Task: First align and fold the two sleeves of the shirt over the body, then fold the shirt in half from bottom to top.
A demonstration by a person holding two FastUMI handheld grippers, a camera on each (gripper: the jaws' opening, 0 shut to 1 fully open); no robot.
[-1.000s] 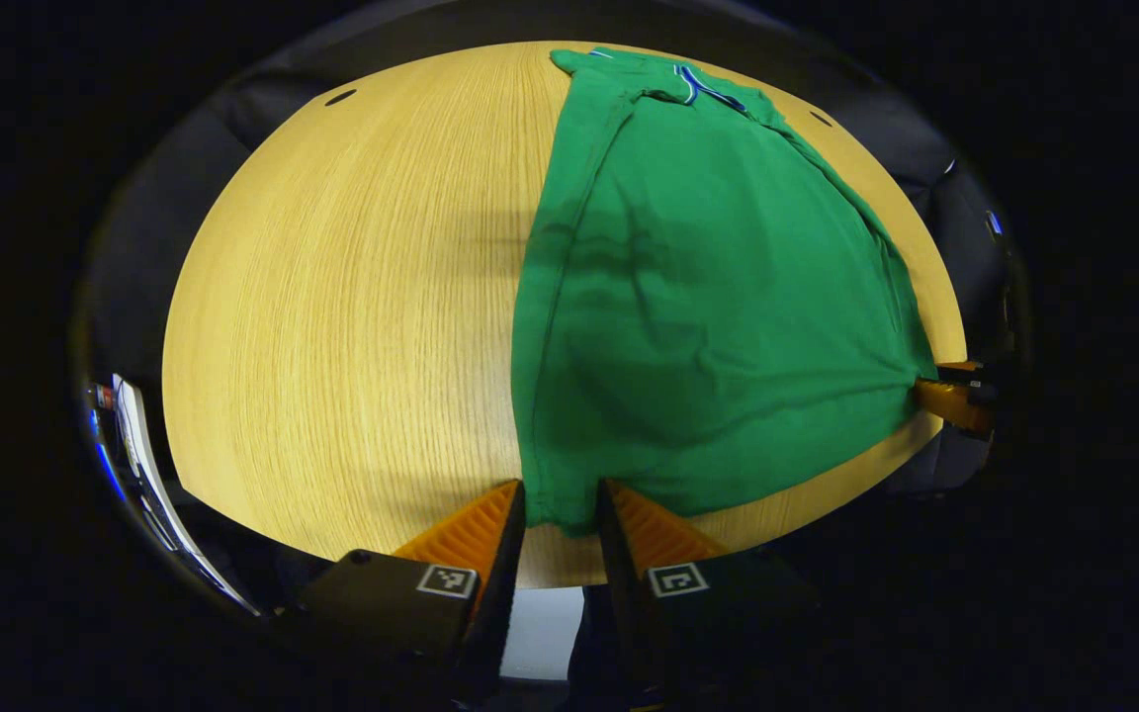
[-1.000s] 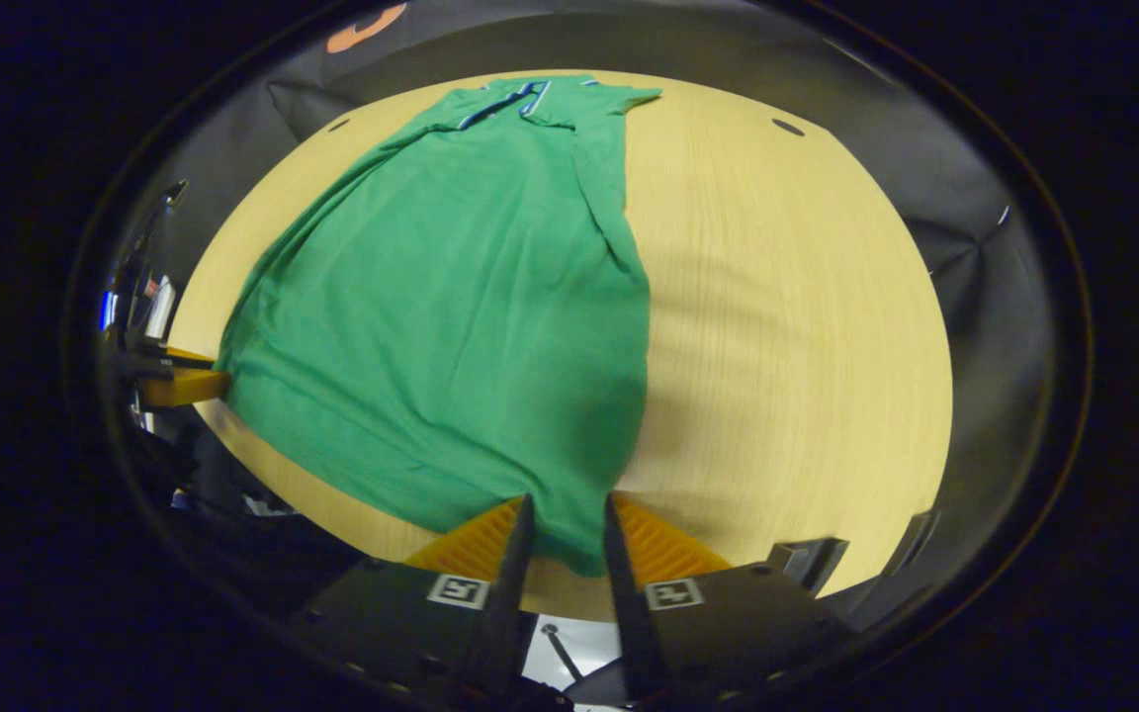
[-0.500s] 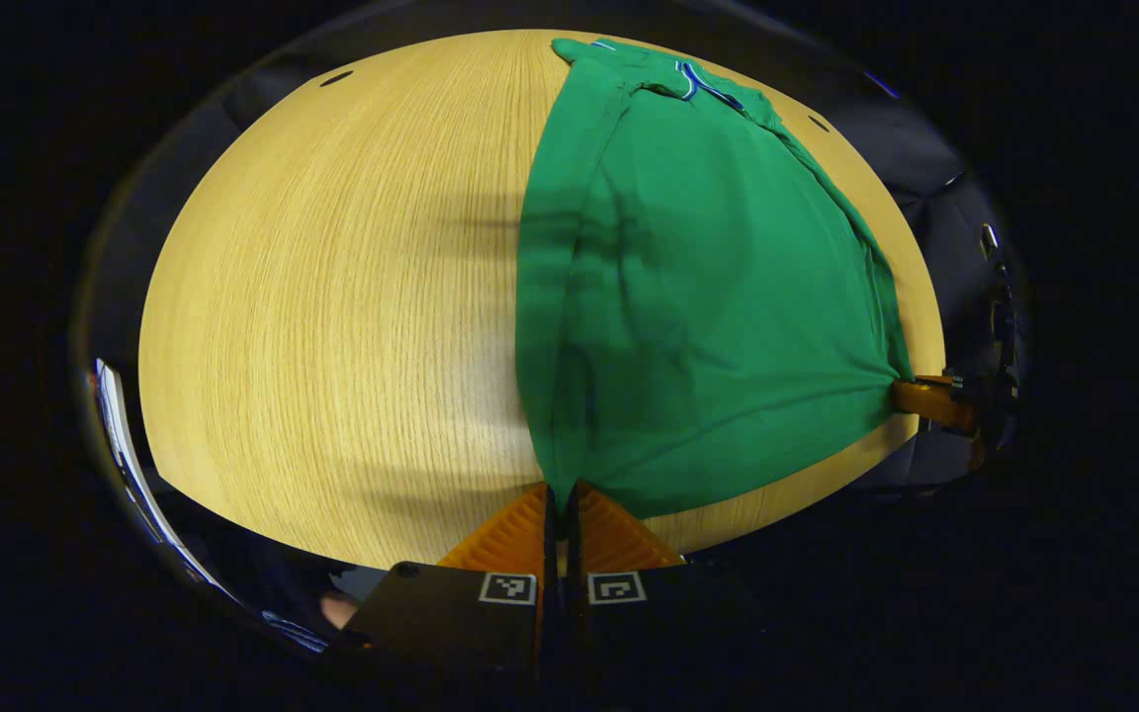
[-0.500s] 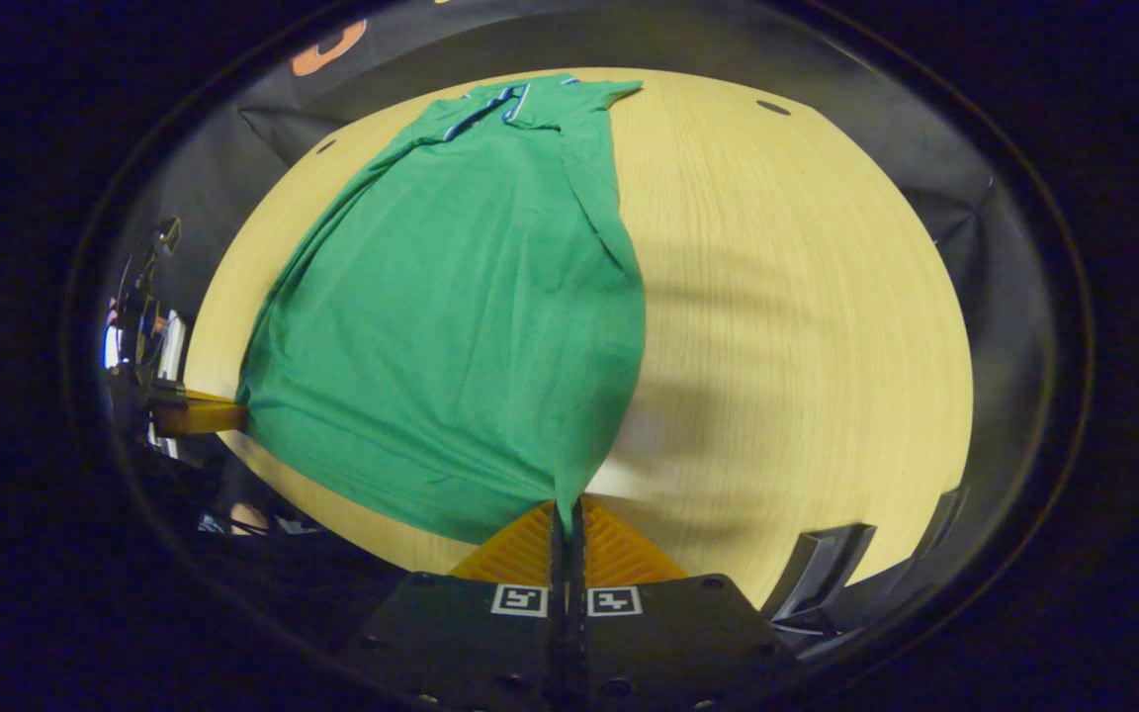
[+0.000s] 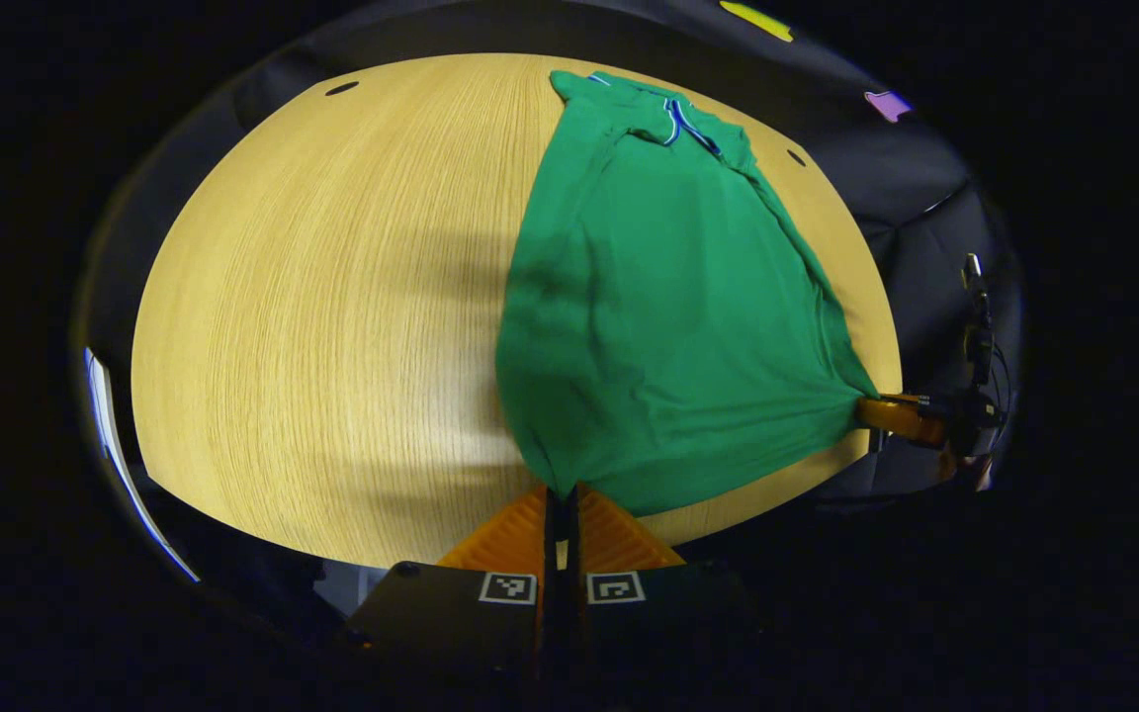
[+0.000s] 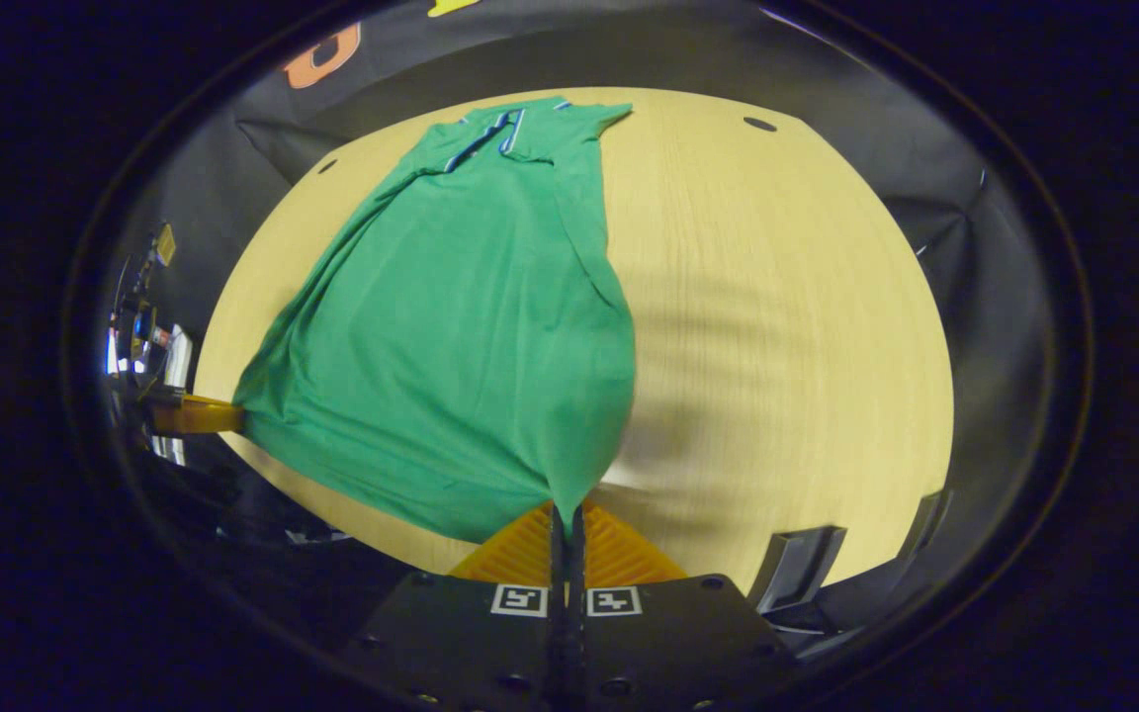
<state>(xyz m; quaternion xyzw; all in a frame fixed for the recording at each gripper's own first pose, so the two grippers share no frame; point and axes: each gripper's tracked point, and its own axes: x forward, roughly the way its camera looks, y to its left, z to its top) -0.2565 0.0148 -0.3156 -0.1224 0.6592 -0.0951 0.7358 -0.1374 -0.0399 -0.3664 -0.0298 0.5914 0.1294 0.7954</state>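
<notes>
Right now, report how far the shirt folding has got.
Done: both sleeves look folded over the body of the green polo shirt, which lies as a narrow panel on the wooden table.
In hand: the left gripper and right gripper are each shut on a bottom hem corner, lifting it.
Left: carry the hem up to the collar.

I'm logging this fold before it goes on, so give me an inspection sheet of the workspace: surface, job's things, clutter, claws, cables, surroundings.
Surface: pale wooden table, small dark holes near its far edge.
Job's things: green shirt lying lengthwise, collar at the far end, sleeves folded over the body, bottom hem nearest.
Clutter: nothing seen on the table.
Claws: left claw shut on the shirt's hem corner; right claw shut on the other hem corner.
Cables: thin wires at the right claw's rig in the left gripper view.
Surroundings: black cloth booth wall.
</notes>
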